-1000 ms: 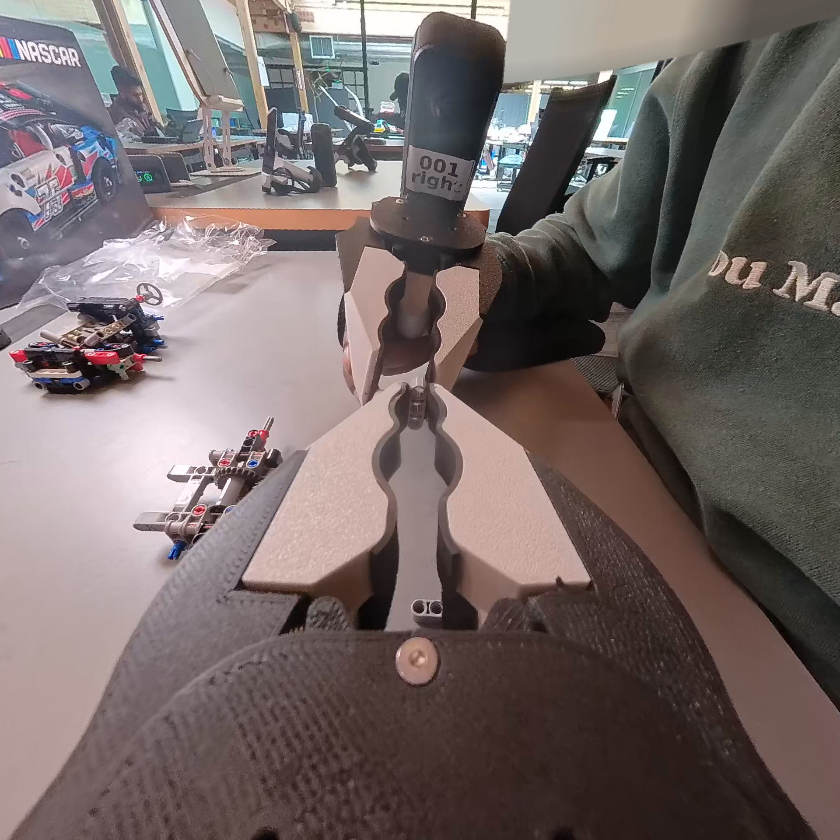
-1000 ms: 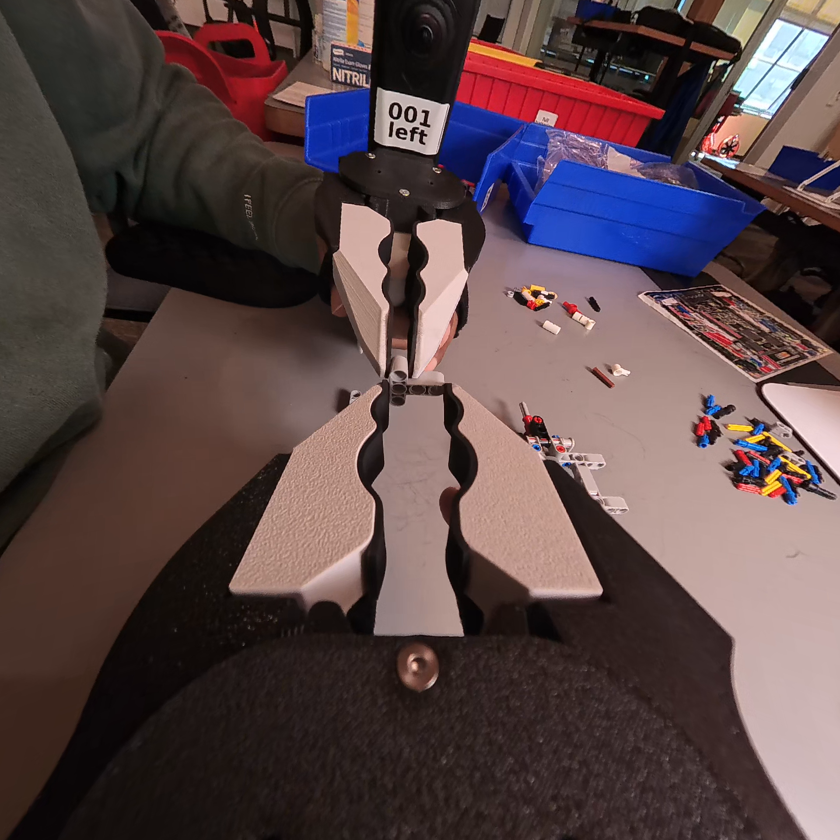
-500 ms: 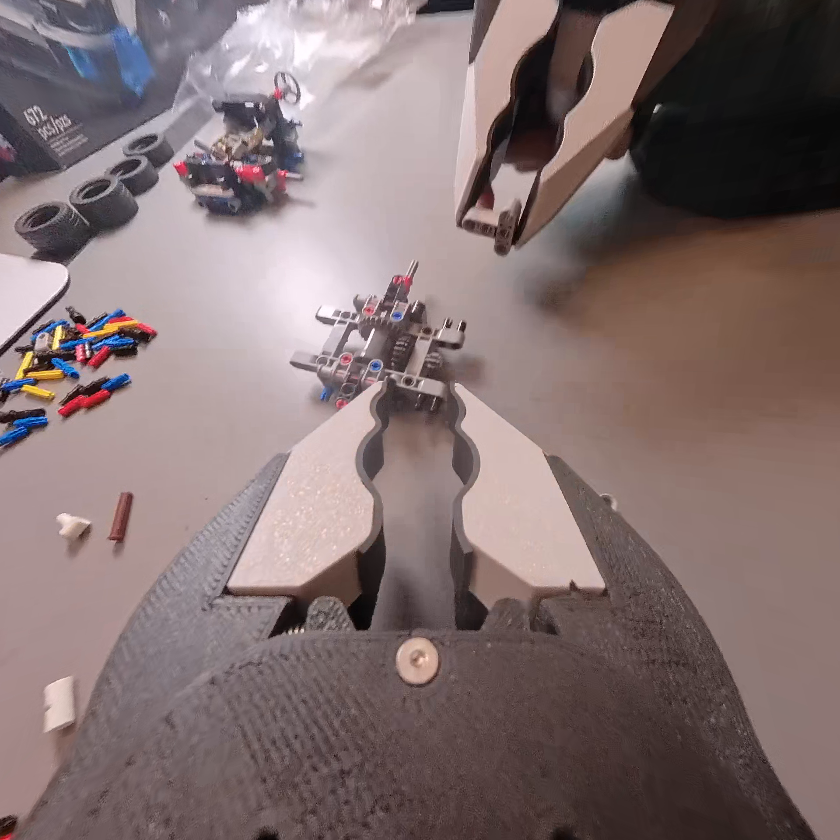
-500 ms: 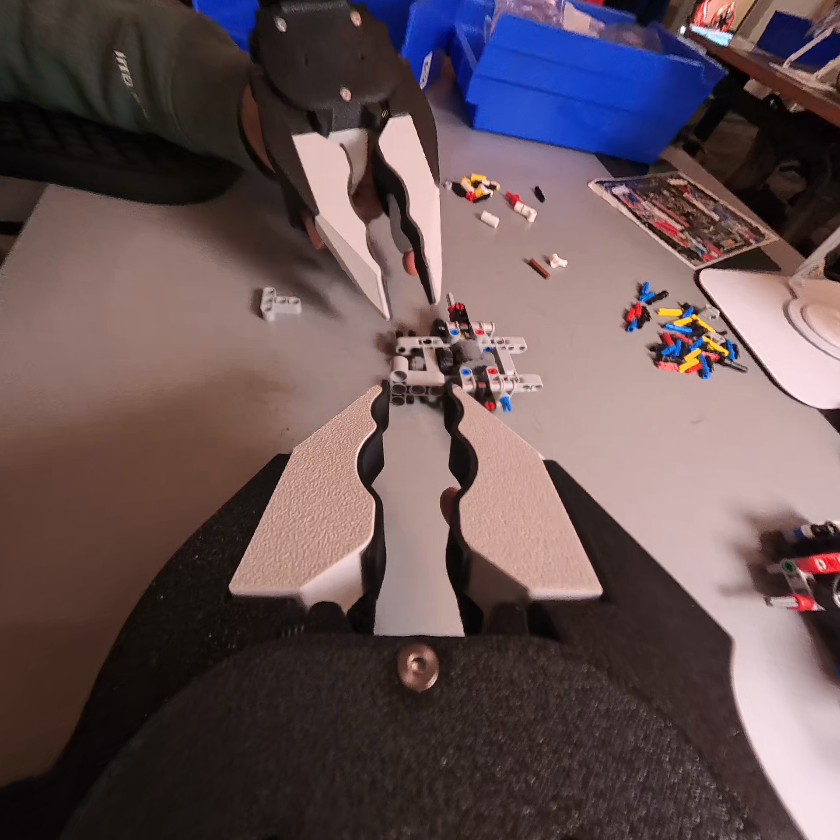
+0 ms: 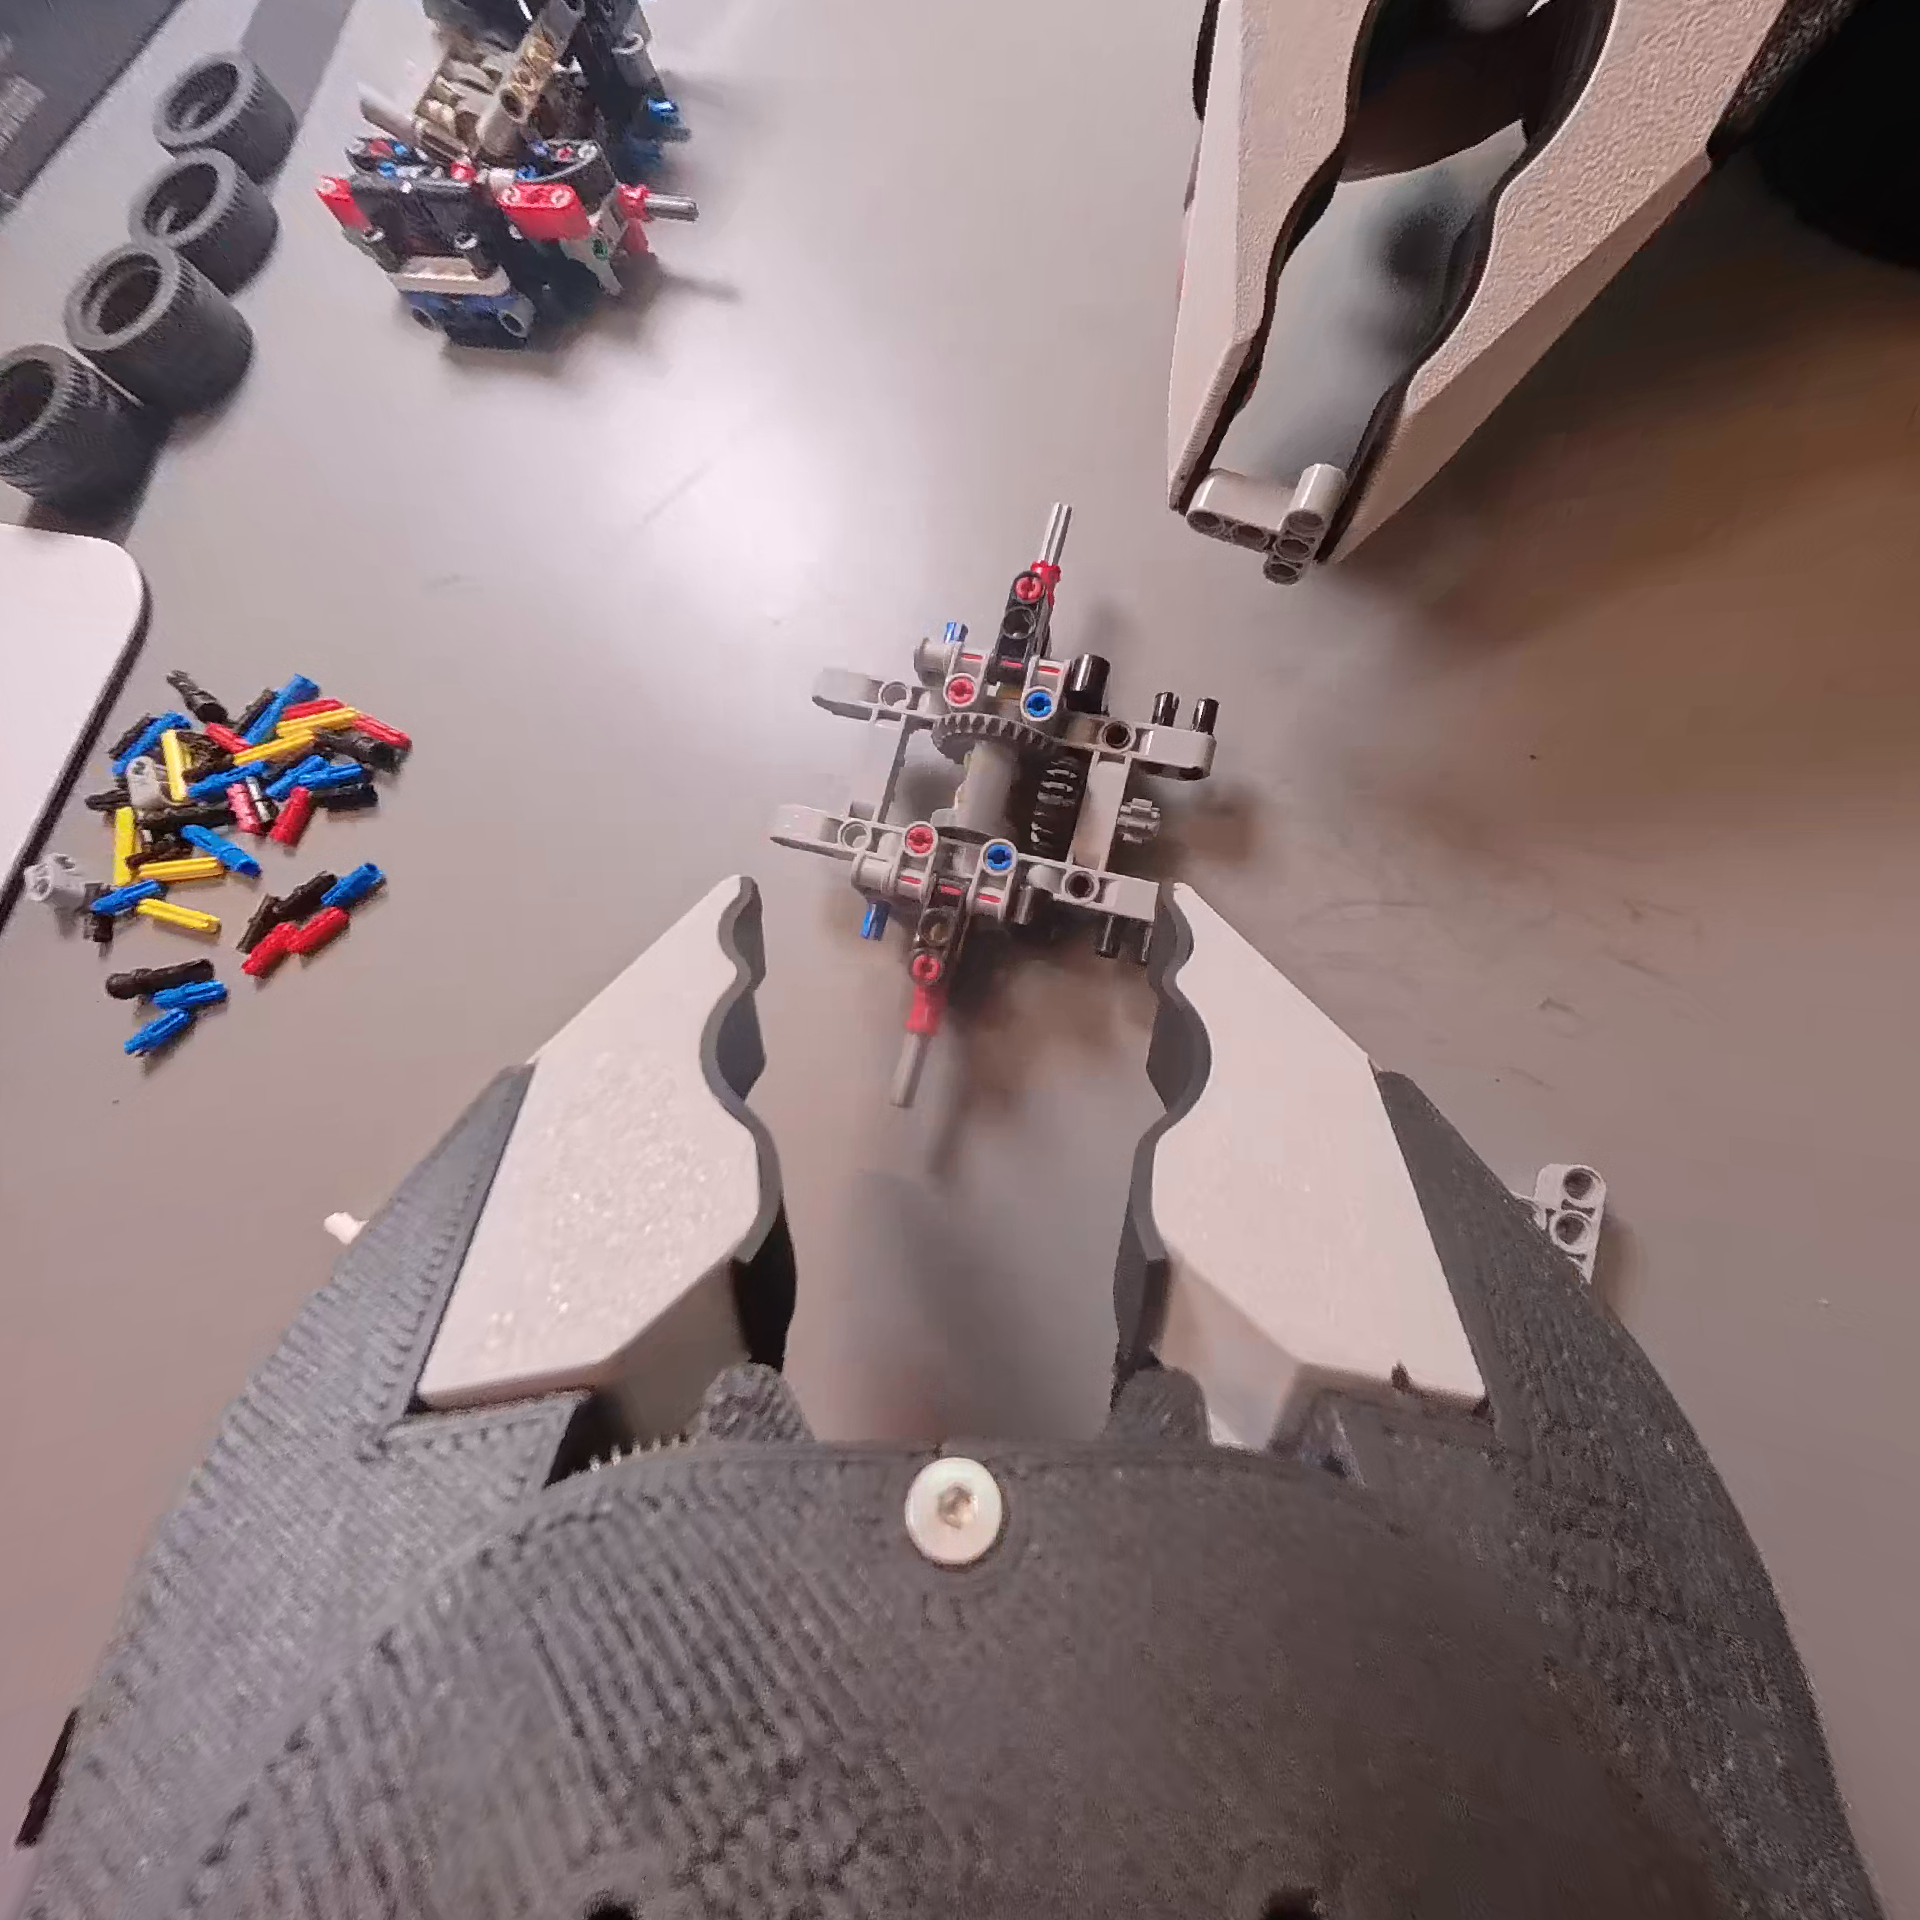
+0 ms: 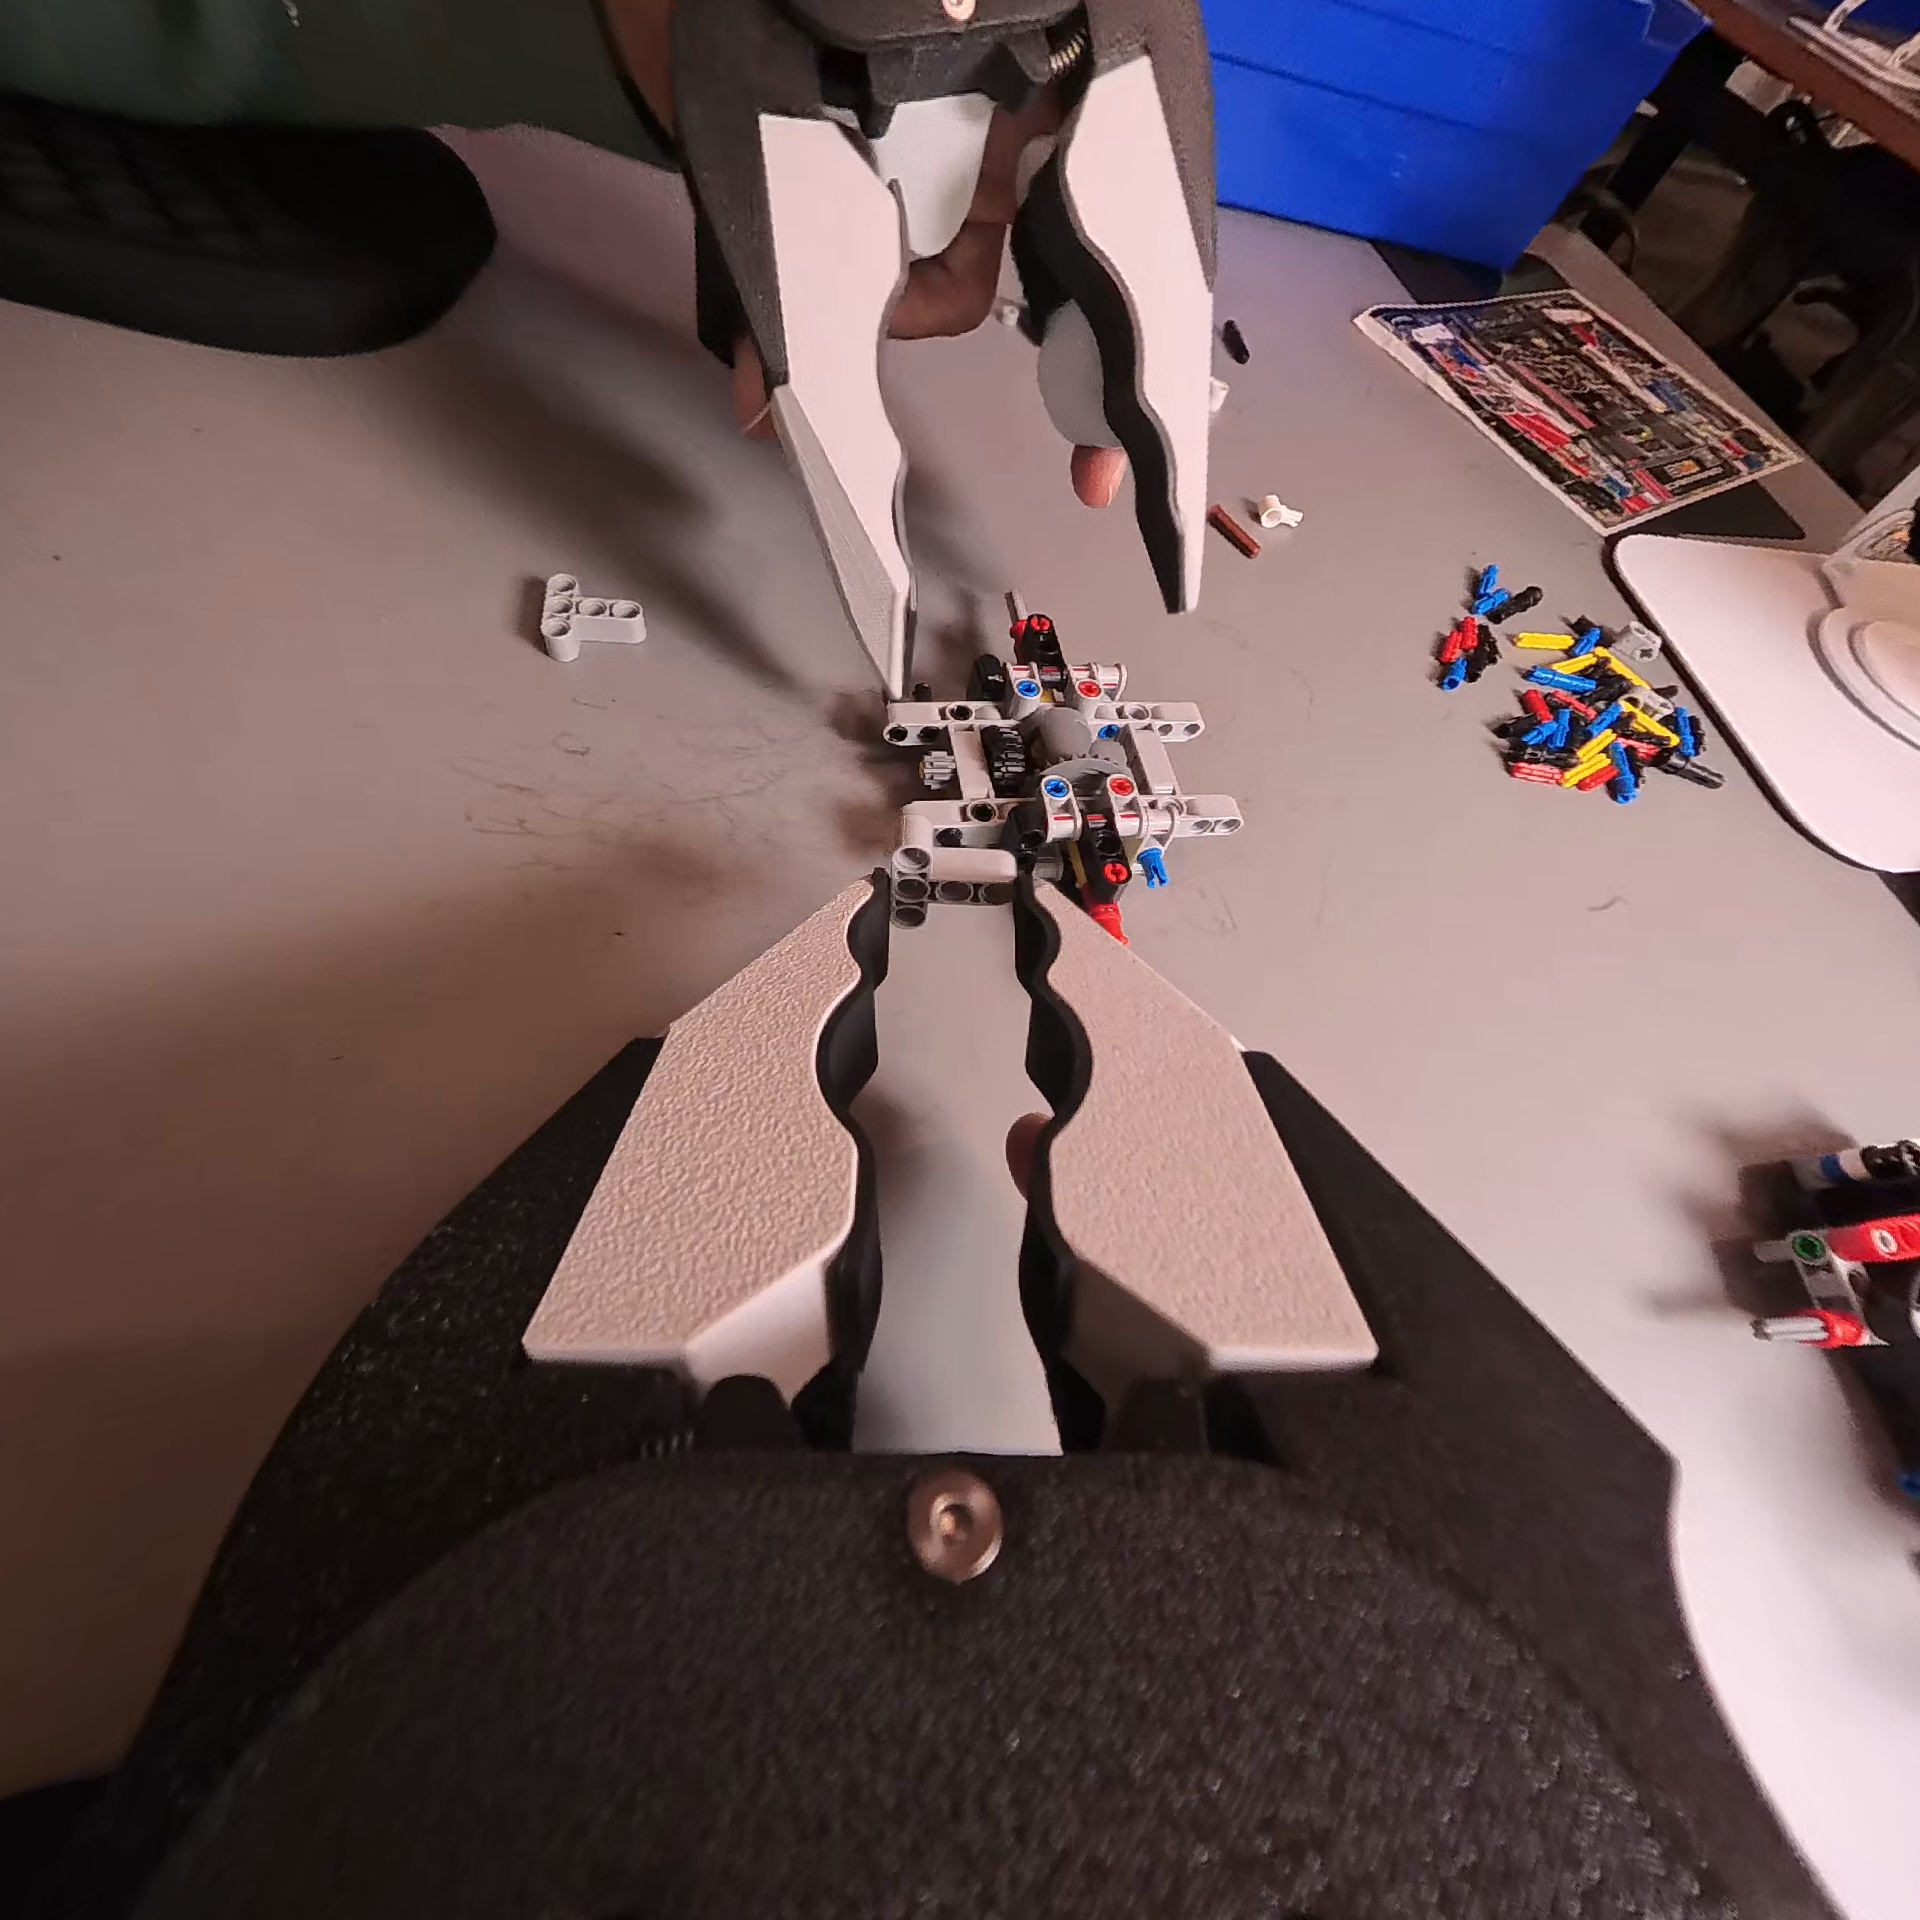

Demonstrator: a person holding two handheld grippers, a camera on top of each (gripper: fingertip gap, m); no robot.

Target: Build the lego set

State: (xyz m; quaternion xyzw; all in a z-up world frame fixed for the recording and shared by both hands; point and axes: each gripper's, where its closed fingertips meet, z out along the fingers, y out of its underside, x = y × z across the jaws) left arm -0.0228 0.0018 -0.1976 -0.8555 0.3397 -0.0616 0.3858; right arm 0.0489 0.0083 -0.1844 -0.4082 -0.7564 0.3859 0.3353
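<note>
Grey L-shaped beam [image 6: 940, 871] sits clamped in the right hand-held gripper [image 6: 954, 902], just above the geared frame [image 5: 997, 805] on the table [image 5: 1558, 935]. Left hand-held gripper [image 5: 956, 914] is wide open, straddling the frame's near end without gripping. Risk: the unheld frame could skid or twist if the beam presses down on it.
</note>
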